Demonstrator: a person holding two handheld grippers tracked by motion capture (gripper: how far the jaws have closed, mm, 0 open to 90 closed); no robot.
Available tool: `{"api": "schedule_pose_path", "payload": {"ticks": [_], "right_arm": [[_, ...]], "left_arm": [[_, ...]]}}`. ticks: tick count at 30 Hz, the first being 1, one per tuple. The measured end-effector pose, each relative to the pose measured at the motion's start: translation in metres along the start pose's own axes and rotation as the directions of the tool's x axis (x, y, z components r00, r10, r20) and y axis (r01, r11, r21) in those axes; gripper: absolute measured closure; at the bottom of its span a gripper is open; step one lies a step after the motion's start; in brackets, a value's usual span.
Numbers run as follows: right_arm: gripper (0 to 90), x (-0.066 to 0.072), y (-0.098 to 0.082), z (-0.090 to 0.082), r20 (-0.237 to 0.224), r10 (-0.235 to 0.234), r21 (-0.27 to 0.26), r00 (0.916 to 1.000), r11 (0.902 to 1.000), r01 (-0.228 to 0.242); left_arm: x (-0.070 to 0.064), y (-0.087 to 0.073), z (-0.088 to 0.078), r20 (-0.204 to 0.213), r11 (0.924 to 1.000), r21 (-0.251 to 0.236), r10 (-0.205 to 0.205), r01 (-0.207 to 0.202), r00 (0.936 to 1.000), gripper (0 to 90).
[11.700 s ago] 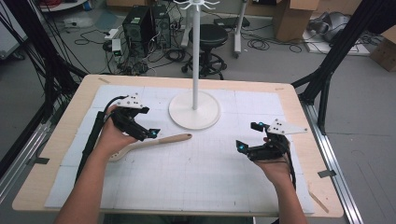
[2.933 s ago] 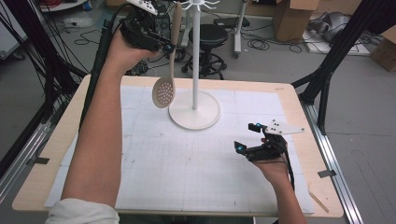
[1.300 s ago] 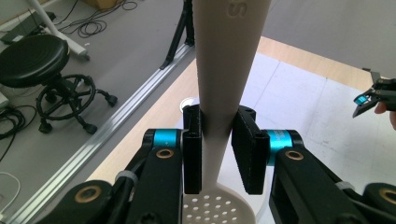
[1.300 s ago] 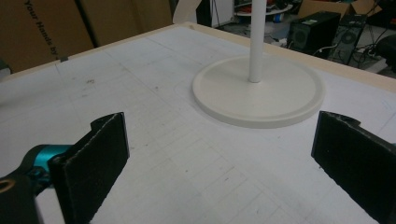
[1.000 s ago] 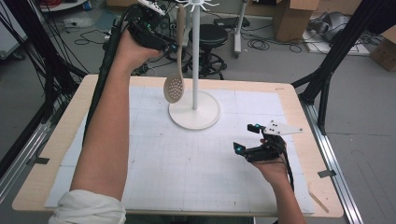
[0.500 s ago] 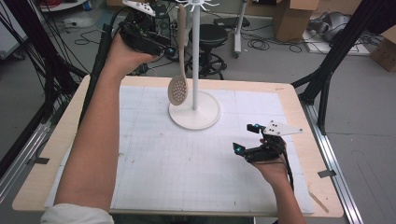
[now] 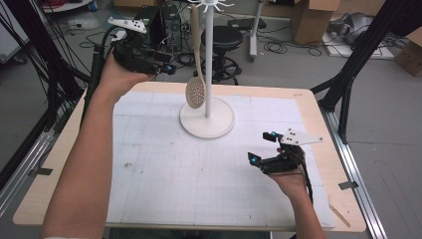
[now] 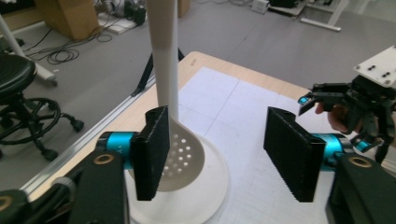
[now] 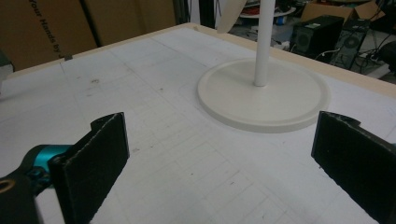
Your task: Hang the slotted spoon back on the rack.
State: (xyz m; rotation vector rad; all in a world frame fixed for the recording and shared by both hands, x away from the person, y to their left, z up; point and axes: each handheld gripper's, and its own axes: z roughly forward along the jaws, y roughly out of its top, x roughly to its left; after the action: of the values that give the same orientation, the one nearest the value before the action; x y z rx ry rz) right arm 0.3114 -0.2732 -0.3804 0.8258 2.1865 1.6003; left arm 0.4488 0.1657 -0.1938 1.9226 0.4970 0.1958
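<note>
A cream slotted spoon hangs by its handle from a hook at the top of the white stand, bowl down, just above the round base. My left gripper is raised to the left of the spoon, open and apart from it. In the left gripper view the spoon's bowl shows past the left pad of my open left gripper, over the stand's base. My right gripper rests open on the mat at the front right. In the right gripper view the stand lies ahead of my right gripper.
A white gridded mat covers the wooden table. A thin wooden stick lies near the front right corner. Beyond the far edge are a black stool, cables and cardboard boxes on the floor.
My left gripper has let go of the spoon and drawn back to the left and slightly down. The spoon now hangs free from the stand. My right gripper has stayed still.
</note>
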Motion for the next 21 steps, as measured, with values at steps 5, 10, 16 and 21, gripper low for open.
{"api": "schedule_pose_path", "payload": {"ticks": [5, 10, 16, 21], "right_arm": [[3.0, 0.0, 0.0, 0.0, 0.001, -0.002, 0.001, 1.0, 1.0, 0.002], [3.0, 0.0, 0.0, 0.0, 0.006, -0.004, -0.003, 1.0, 1.0, 0.004], [3.0, 0.0, 0.0, 0.0, 0.003, 0.003, 0.001, 1.0, 1.0, -0.003], [3.0, -0.001, 0.0, 0.0, 0.004, -0.003, -0.005, 1.0, 1.0, 0.003]], "left_arm": [[-0.003, -0.012, -0.005, 0.014, 0.9999, -0.012, 0.001, -0.001, 0.9999, 35.6], [-0.011, -0.023, -0.009, 0.03, 0.9995, -0.03, 0.013, -0.012, 0.9995, 33.1], [-0.018, -0.038, -0.009, 0.041, 0.9991, -0.039, 0.018, -0.016, 0.999, 28.1], [-0.021, -0.055, -0.01, 0.024, 0.9992, -0.041, 0.004, -0.003, 0.9997, 22.0]]}}
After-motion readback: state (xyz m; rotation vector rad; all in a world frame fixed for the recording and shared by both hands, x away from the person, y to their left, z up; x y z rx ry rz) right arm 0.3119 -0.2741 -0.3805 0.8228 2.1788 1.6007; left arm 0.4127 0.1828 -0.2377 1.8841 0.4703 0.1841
